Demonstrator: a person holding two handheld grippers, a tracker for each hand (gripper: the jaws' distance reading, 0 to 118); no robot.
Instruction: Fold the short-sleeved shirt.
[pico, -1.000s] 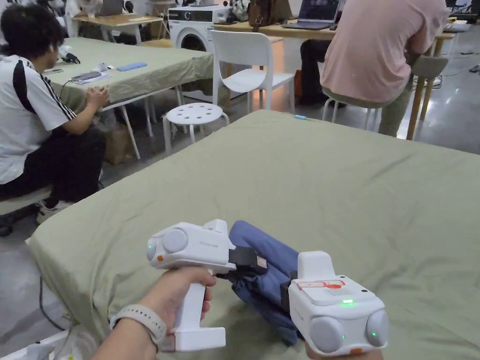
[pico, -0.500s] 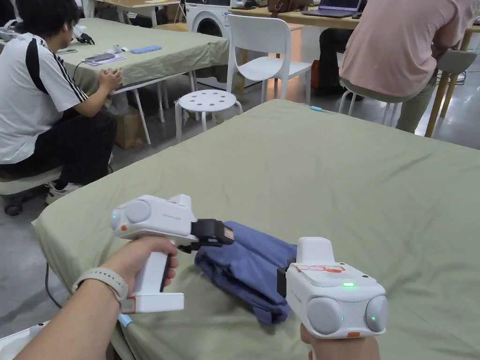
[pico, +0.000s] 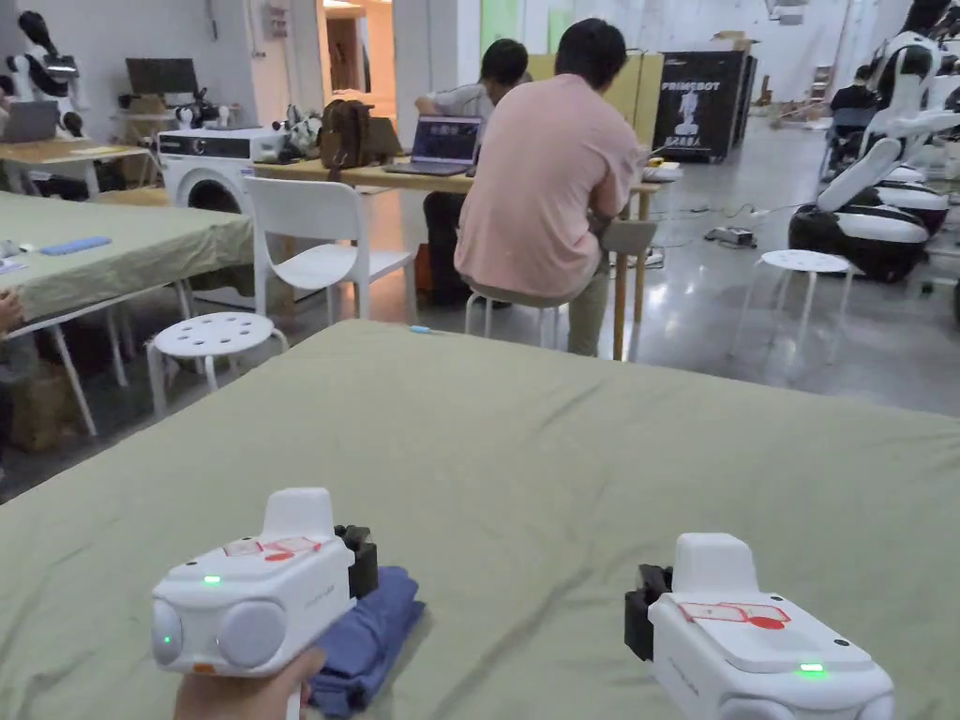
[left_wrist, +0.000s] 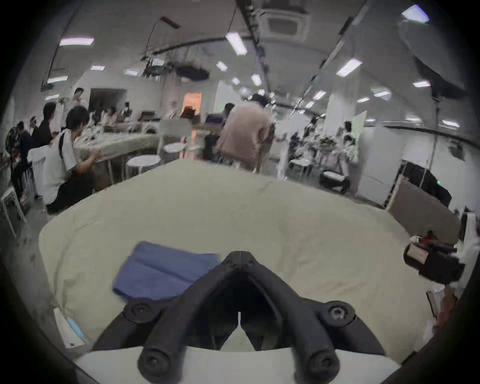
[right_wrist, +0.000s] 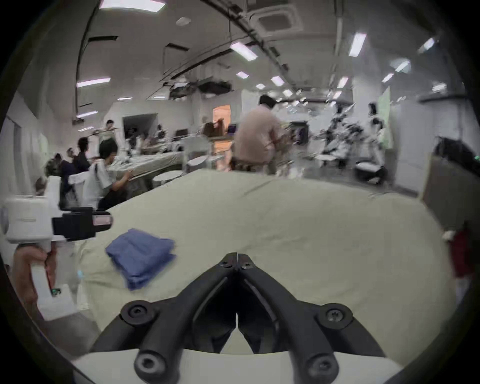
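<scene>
Blue shirt: folded into a compact, layered bundle, lying flat on the table near its left front corner; the left gripper view and the right gripper view both show it free of any grasp.
Table: covered in olive-green cloth with soft wrinkles; the rest of its top lies bare beyond the shirt.
Left gripper: jaws closed tip to tip, nothing between them; held above the table just beside the shirt's right edge. In the head view its white body overlaps the near part of the shirt, with a green light lit on its housing.
Right gripper: jaws pressed together, empty; held over bare cloth, well apart from the shirt, which lies off to its left. Its white body shows low right in the head view, also with a green light.
Left hand: wrapped around the left gripper's handle, at the bottom edge of the head view.
Person in pink: seated on a stool with back turned, at a wooden desk beyond the table.
White chair: stands past the table's far left edge.
Round stool: white, perforated seat, near the chair.
</scene>
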